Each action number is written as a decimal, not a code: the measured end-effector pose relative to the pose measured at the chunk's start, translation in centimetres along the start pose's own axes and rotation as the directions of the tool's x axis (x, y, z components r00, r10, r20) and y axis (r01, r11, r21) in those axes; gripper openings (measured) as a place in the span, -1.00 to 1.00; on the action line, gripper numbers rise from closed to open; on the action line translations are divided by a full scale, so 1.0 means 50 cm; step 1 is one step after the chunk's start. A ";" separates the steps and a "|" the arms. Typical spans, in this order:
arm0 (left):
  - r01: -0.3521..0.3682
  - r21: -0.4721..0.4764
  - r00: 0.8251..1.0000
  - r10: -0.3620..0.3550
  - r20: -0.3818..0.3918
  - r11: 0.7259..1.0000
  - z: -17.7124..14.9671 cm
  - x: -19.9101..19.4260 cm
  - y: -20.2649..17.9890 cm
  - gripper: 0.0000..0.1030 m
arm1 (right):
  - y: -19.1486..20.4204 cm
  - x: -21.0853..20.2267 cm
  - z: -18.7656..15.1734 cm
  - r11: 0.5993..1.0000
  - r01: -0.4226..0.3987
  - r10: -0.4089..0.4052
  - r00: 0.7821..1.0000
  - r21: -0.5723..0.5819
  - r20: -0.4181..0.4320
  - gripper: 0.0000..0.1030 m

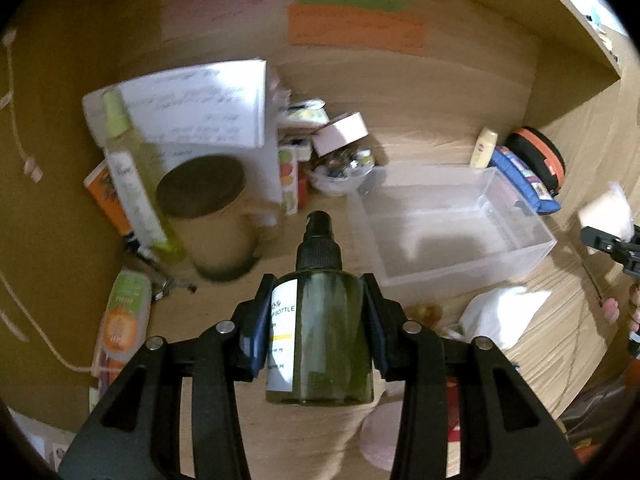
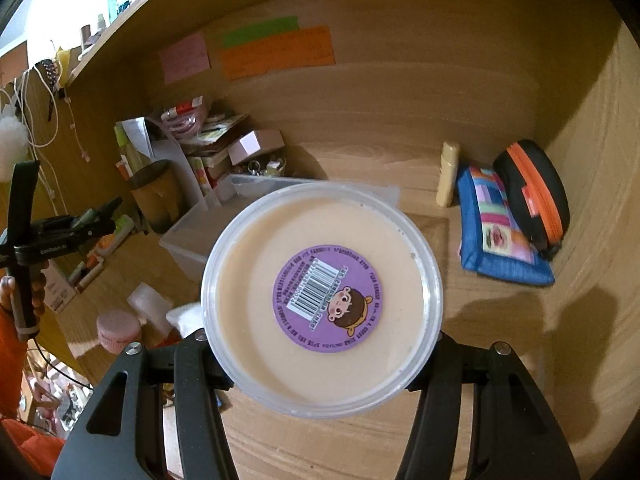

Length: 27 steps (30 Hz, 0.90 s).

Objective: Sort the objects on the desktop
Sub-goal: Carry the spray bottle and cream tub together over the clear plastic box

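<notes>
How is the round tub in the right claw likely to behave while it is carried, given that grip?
The round tub is wide and smooth-walled, so it may slip: the right claw catches only its lower edge. It looks full of cream-coloured contents, so probably heavy for its size. Its translucent plastic rim could flex under a squeeze.

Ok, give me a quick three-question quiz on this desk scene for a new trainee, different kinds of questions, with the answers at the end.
1. True or false: the left gripper holds a dark green spray bottle.
2. What colour is the round sticker on the tub in the right gripper? A) purple B) yellow C) red
3. Fill in: the clear plastic bin on the desk looks ____ inside.

Key: 1 true; 2 A; 3 empty.
</notes>
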<state>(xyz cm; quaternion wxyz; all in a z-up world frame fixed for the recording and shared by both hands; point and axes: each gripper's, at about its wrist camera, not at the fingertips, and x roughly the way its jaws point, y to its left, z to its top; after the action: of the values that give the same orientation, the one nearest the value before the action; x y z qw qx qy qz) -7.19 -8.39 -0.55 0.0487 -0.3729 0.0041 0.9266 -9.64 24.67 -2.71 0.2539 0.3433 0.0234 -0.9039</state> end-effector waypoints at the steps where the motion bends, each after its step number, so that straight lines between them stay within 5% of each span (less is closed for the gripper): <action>1: 0.004 0.007 1.000 -0.004 0.003 1.000 0.008 0.000 -0.007 -0.21 | -0.002 0.003 0.007 1.000 -0.006 0.006 1.000 -0.004 -0.001 0.02; 14: 0.084 0.101 0.996 -0.084 -0.001 0.991 0.089 0.048 -0.102 -0.21 | -0.014 0.072 0.078 0.998 -0.035 0.033 0.999 -0.044 -0.031 0.02; 27: 0.153 0.127 0.986 -0.142 -0.091 0.980 0.136 0.171 -0.146 -0.21 | -0.019 0.185 0.112 0.995 -0.056 0.047 0.992 -0.079 -0.119 0.02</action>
<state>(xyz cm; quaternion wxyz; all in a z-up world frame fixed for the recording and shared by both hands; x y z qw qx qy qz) -17.36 -0.08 -1.33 0.1419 -0.4054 0.0402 0.9022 -19.38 20.19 -4.44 0.2892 0.3854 0.0663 -0.8738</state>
